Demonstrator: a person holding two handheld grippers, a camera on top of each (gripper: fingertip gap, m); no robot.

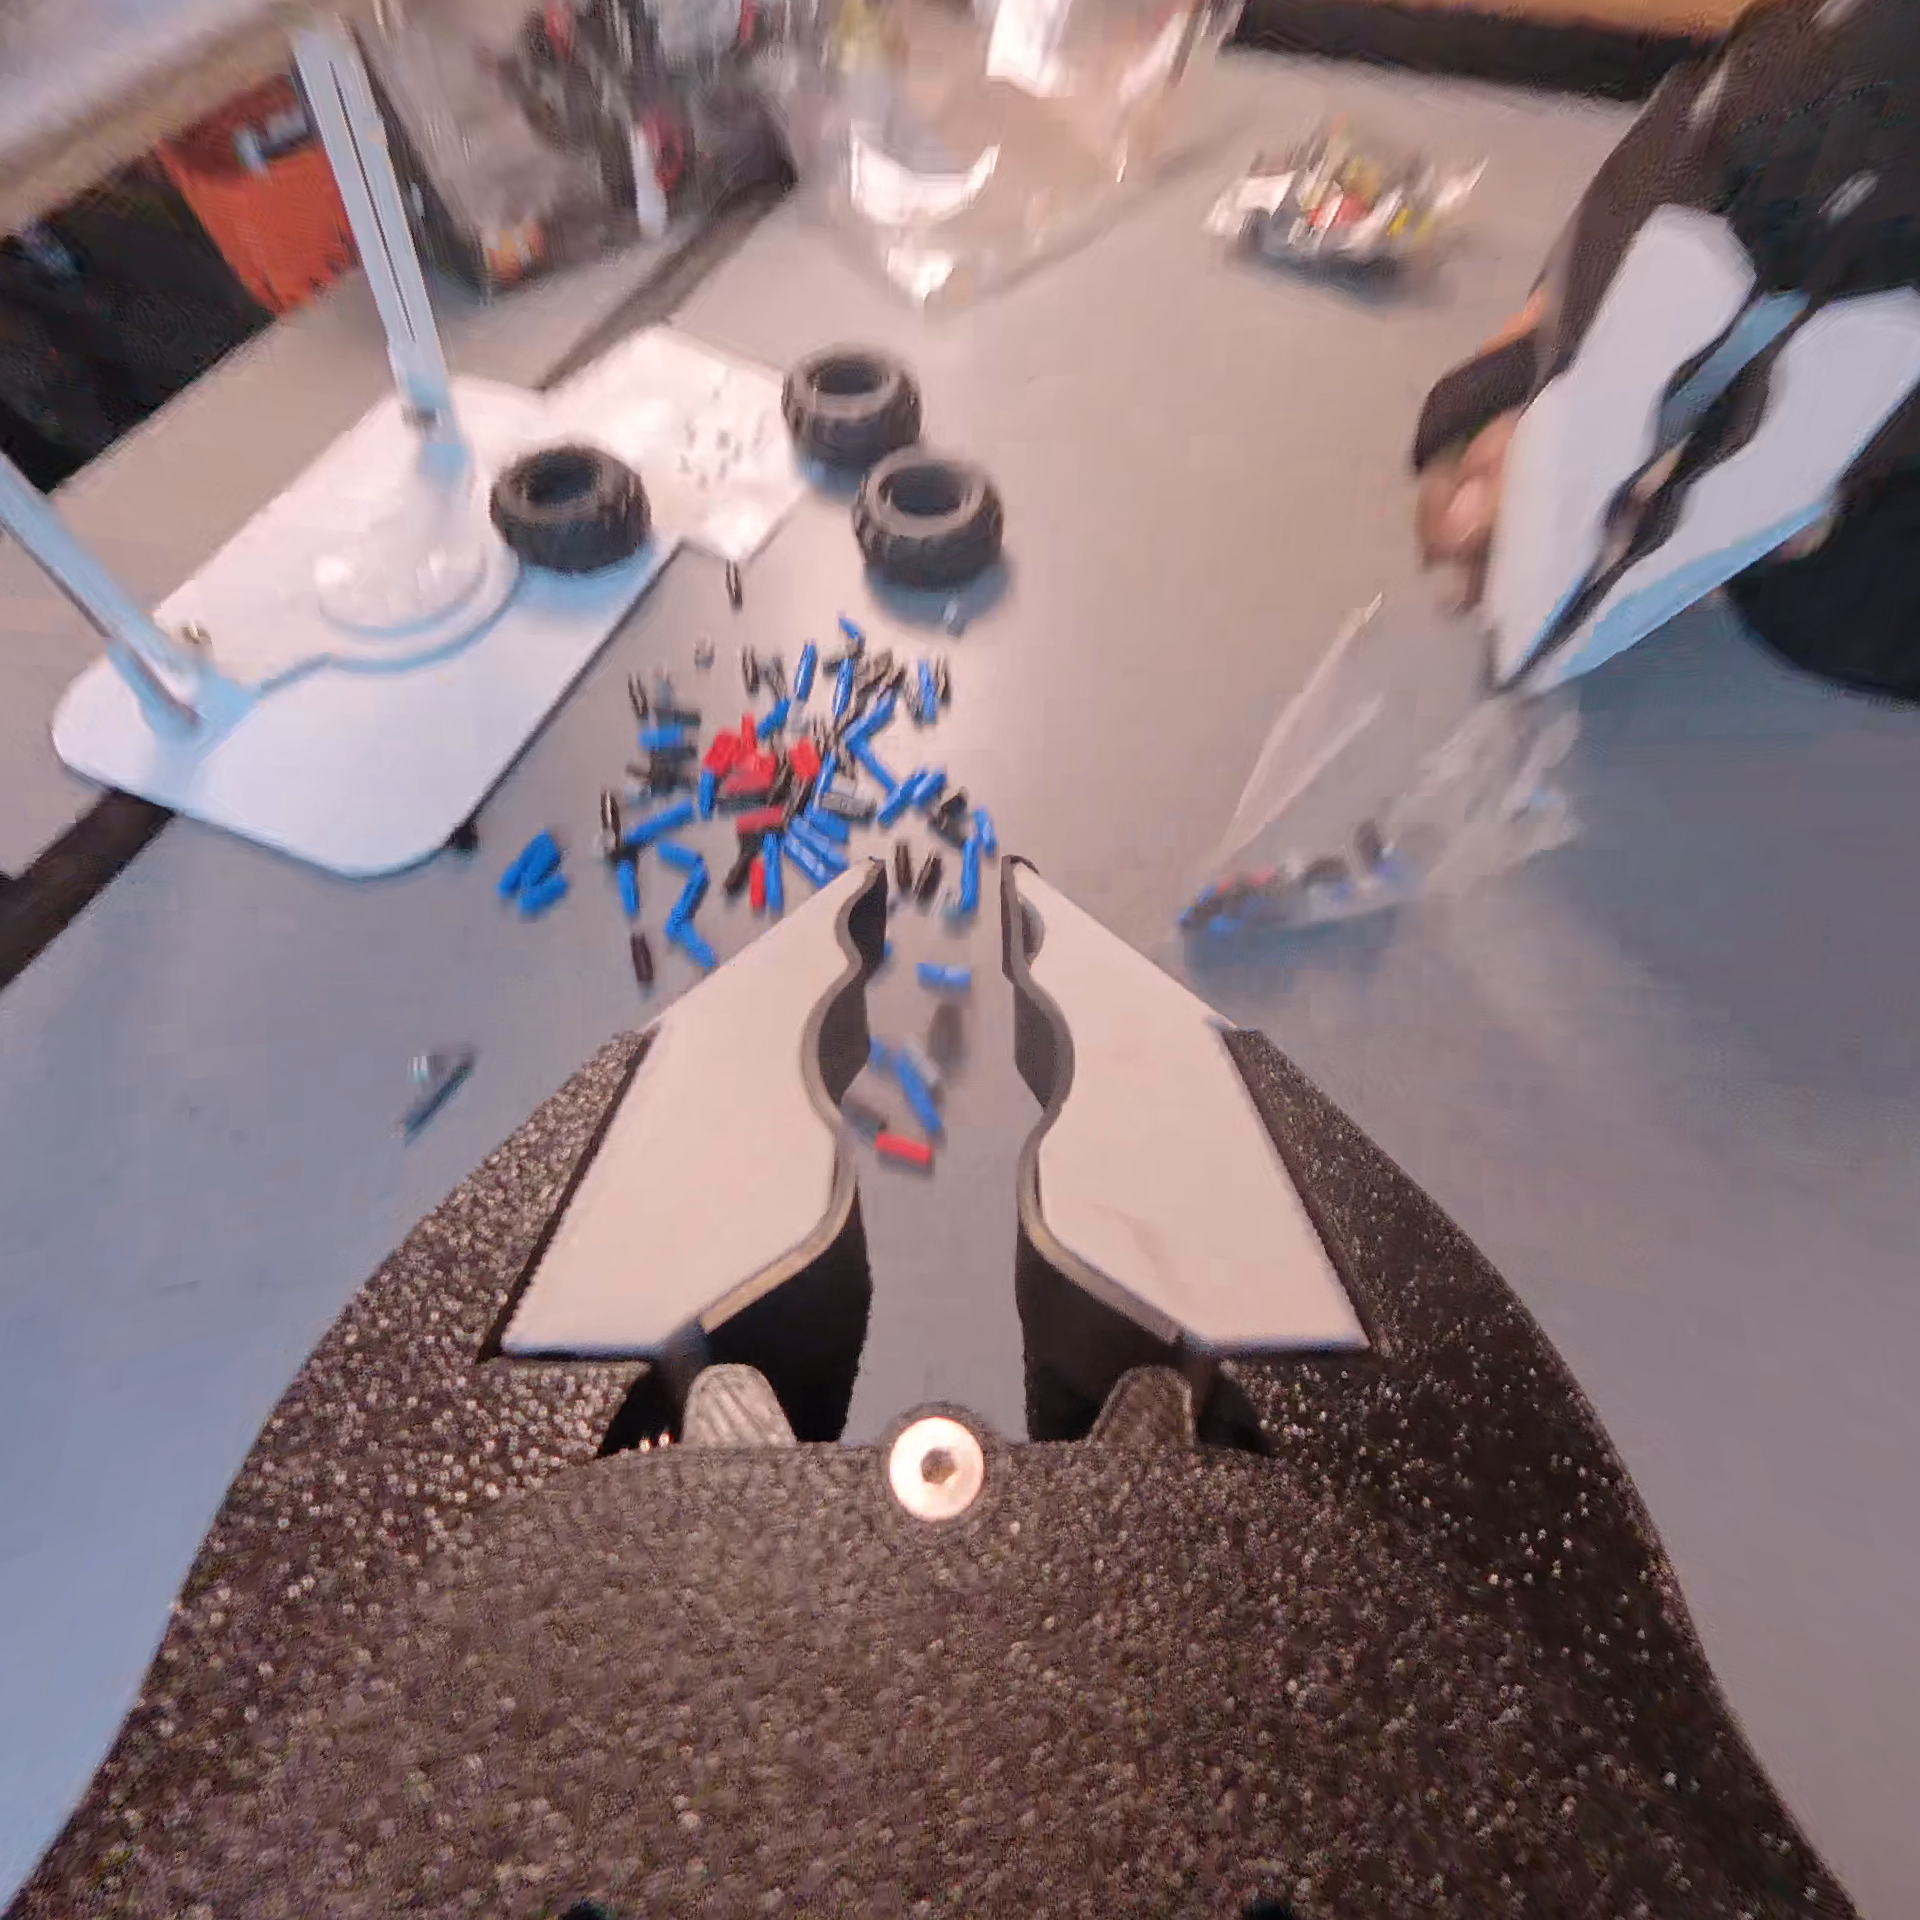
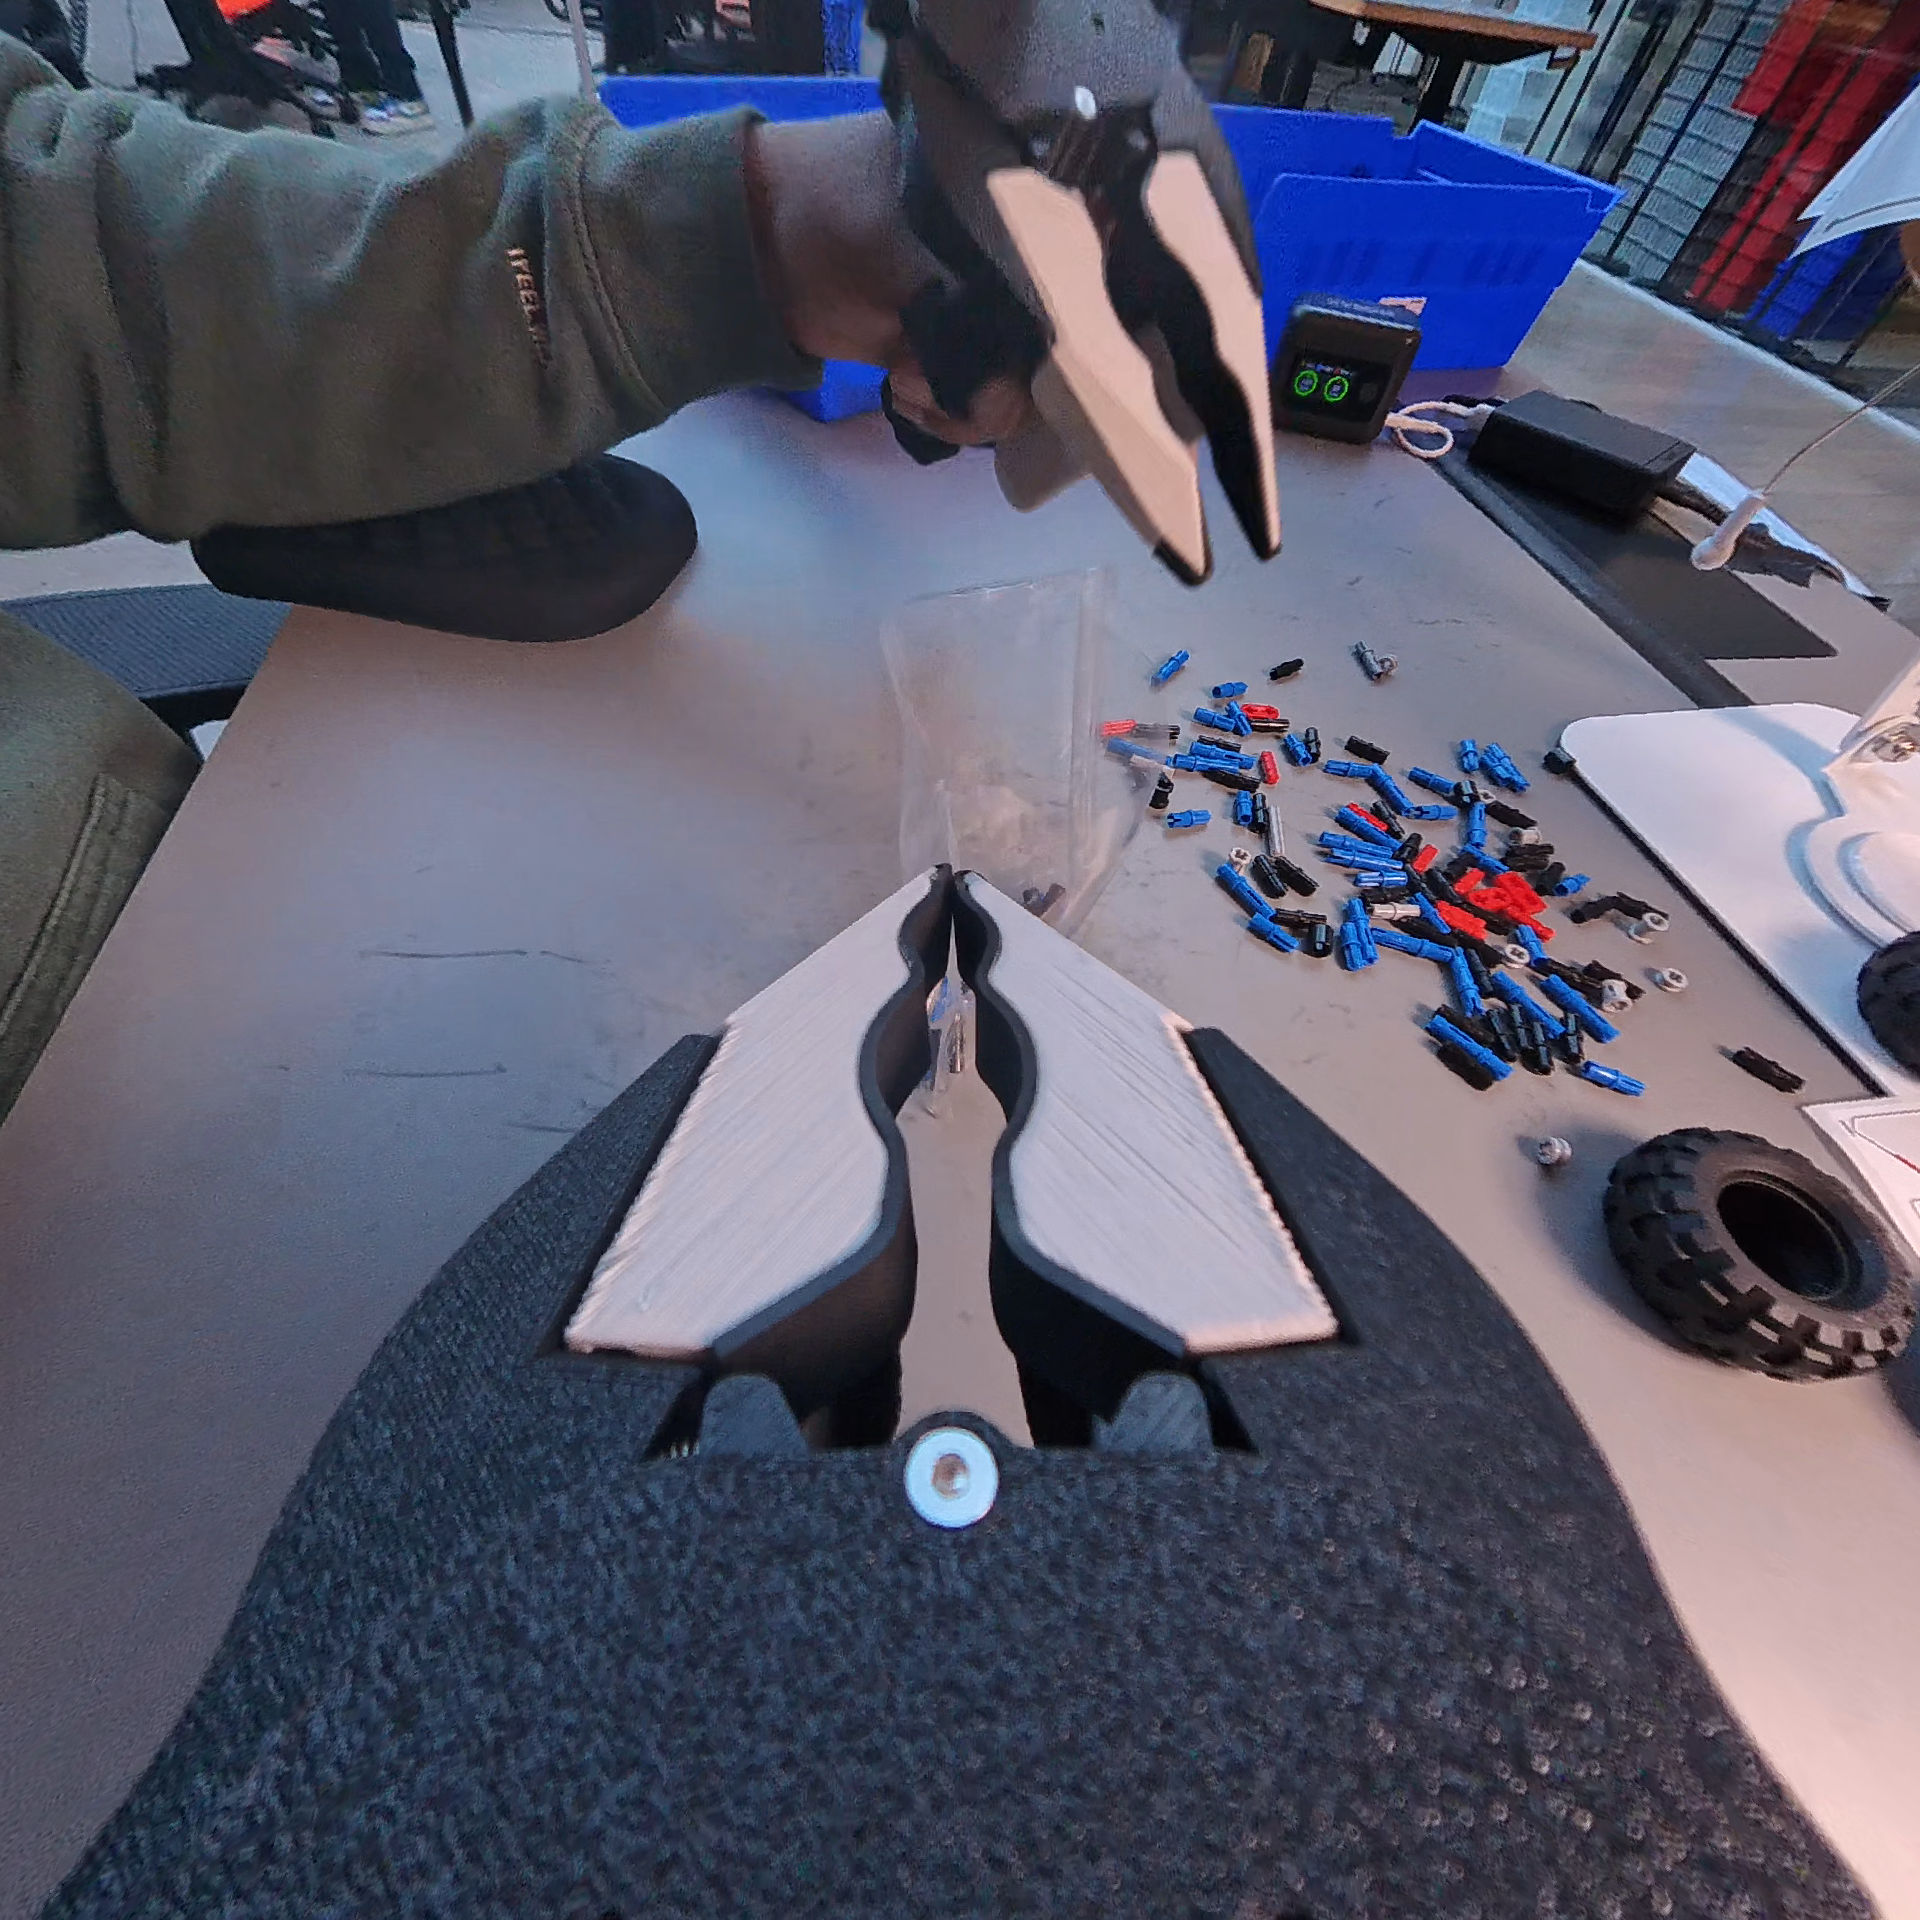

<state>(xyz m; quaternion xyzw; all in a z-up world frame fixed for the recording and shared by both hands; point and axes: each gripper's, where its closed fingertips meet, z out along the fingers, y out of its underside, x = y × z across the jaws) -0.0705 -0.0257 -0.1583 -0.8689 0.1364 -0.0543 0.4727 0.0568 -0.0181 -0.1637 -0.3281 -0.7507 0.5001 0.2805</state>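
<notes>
— Two fingers of the left gripper (image 1: 940, 868) standing a little apart in the left wrist view, gripping nothing, hovering at the near edge of a scatter of small blue, black and red pins (image 1: 790, 790) on the grey table (image 1: 1351, 1195).
— Lying beyond them?
— Three black toy tyres (image 1: 850, 407), one sitting on a white stand base (image 1: 343, 727). Showing blurred at far right, the right gripper (image 1: 1507, 675) dangling a clear plastic bag (image 1: 1382, 810) with a few pins inside.
— Turning to the right wrist view?
— Pinching the clear bag's edge between tips pressed together. Hanging above the pins, the left gripper, parted slightly, held by a hand (image 2: 831, 260) in an olive sleeve (image 2: 364, 312). Resting at right, one tyre beside the base.
</notes>
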